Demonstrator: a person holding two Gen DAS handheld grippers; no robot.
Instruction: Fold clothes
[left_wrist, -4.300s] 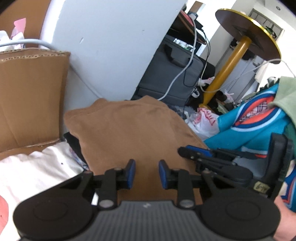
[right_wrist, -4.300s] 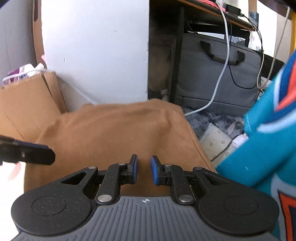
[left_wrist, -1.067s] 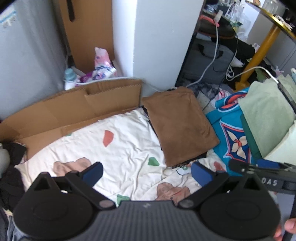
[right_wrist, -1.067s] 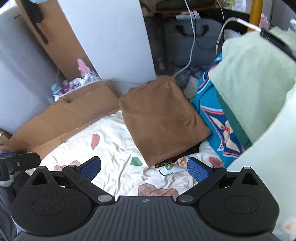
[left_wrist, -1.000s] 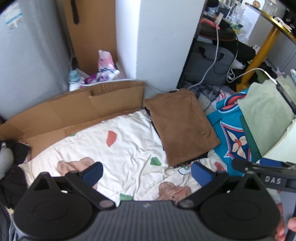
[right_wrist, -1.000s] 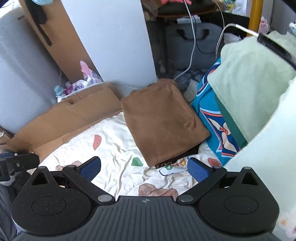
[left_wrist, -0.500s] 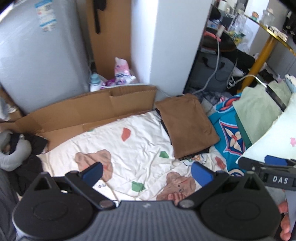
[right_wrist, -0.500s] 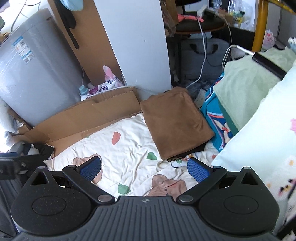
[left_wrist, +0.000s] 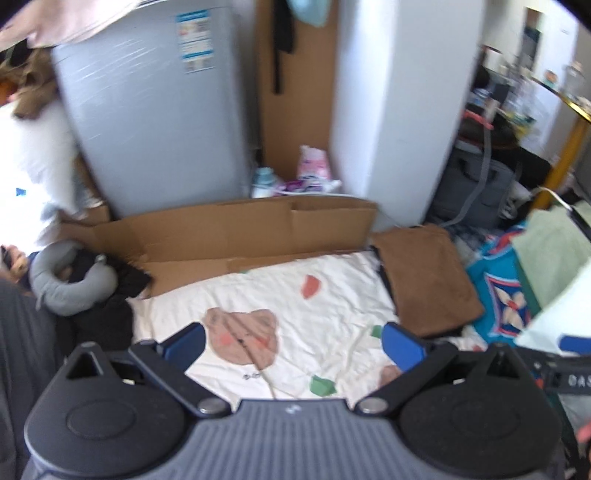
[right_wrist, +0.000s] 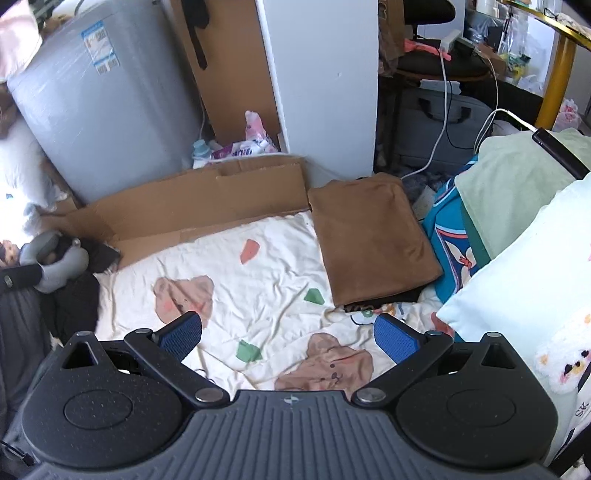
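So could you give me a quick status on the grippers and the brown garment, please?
Left gripper open, empty. Right gripper open, empty. Brown garment folded flat on the white sheet. Nothing in the way.

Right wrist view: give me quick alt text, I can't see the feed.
The open right gripper hovers empty above a cream cartoon-print sheet. A folded brown garment lies flat at the sheet's far right corner, on darker folded cloth, beside flattened cardboard.

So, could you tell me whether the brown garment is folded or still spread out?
Folded: the brown garment lies as a neat flat rectangle beside the patterned sheet.
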